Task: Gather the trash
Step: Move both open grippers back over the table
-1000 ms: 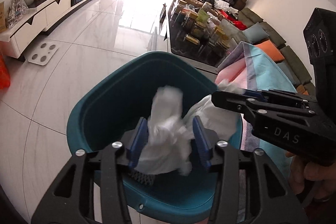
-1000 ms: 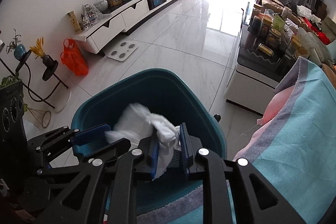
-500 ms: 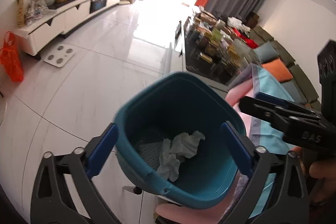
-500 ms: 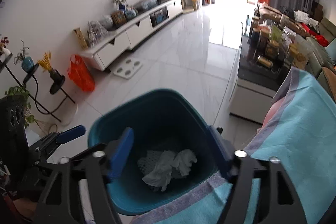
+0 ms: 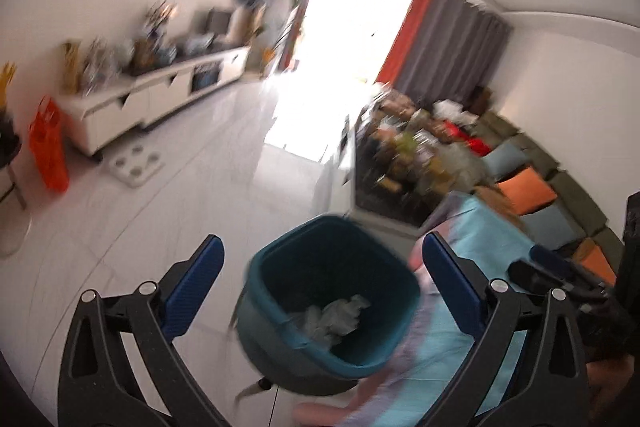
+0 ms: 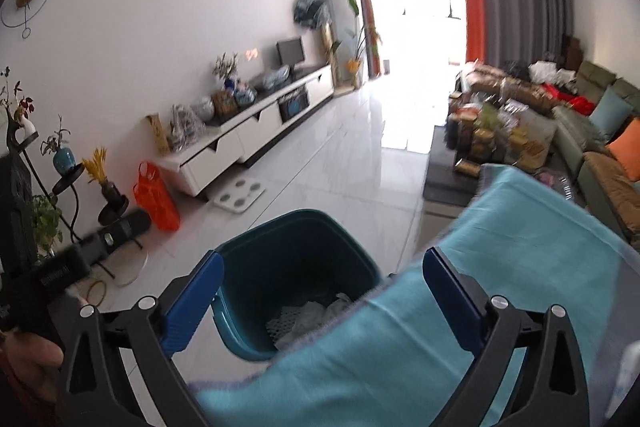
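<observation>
Below both grippers, teal bin (image 5: 360,355) stands on white floor (image 5: 200,211), touching blue cloth (image 6: 520,287). Crumpled tissues (image 5: 336,319) lie at bin bottom. My left gripper (image 5: 320,287) spread wide, jaws just opened, nothing between them. My right gripper (image 6: 320,293) likewise spread, empty, jaws just opened.

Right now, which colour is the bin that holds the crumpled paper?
Dark teal. The bin shows best in the right wrist view, since the left wrist view is blurred.

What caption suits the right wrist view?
Open right hand-held gripper above teal bin holding crumpled tissues, beside blue cloth.
</observation>
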Tool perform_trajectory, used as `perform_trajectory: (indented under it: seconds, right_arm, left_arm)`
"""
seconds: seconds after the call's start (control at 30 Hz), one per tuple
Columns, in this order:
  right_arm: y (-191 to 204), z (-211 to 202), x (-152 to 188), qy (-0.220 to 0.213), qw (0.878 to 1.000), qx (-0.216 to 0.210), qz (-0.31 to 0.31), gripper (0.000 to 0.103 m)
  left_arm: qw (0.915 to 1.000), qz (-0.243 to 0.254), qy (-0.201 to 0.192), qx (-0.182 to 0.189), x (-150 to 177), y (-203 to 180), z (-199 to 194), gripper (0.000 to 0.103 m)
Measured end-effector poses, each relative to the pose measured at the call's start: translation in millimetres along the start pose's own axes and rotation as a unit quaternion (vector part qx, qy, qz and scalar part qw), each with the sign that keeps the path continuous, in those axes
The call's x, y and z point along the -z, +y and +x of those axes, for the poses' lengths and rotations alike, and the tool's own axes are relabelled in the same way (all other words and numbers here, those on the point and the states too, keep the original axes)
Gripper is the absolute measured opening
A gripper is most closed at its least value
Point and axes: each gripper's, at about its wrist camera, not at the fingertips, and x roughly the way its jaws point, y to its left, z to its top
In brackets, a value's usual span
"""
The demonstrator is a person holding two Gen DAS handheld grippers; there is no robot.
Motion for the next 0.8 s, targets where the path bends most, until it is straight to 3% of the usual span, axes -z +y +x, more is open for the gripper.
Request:
perform_trajectory:
  seconds: [0.1,0.23,0.4,0.6,0.8]
  right_arm:
    - [-8.1,-39.7,14.7,-0.037,0.999,0.025,0.006,0.096]
    - [-23.7,-92.4,35.7,-0.082,0.995,0.062,0.019,0.096]
    - [-37.9,-147.6,61.0,-0.128,0.980,0.151,0.027,0.096]
    - [-46.0,-201.8,94.2,-0.173,0.958,0.227,0.034,0.096]
    - [-52.5,-238.9,125.9,-0.200,0.939,0.276,0.051,0.096]
  left_arm:
    - [0.9990,0.026,-0.035,0.012,-0.2,-28.0,-24.5,0.098]
    - [0.9953,0.052,-0.049,0.066,6.2,-67.1,-46.7,0.098]
    - [0.9865,0.094,-0.067,0.115,19.5,-119.1,-69.0,0.098]
    - [0.9702,0.127,-0.101,0.180,39.1,-172.6,-100.0,0.098]
    - [0.9525,0.184,-0.124,0.209,61.1,-208.0,-120.9,0.098]
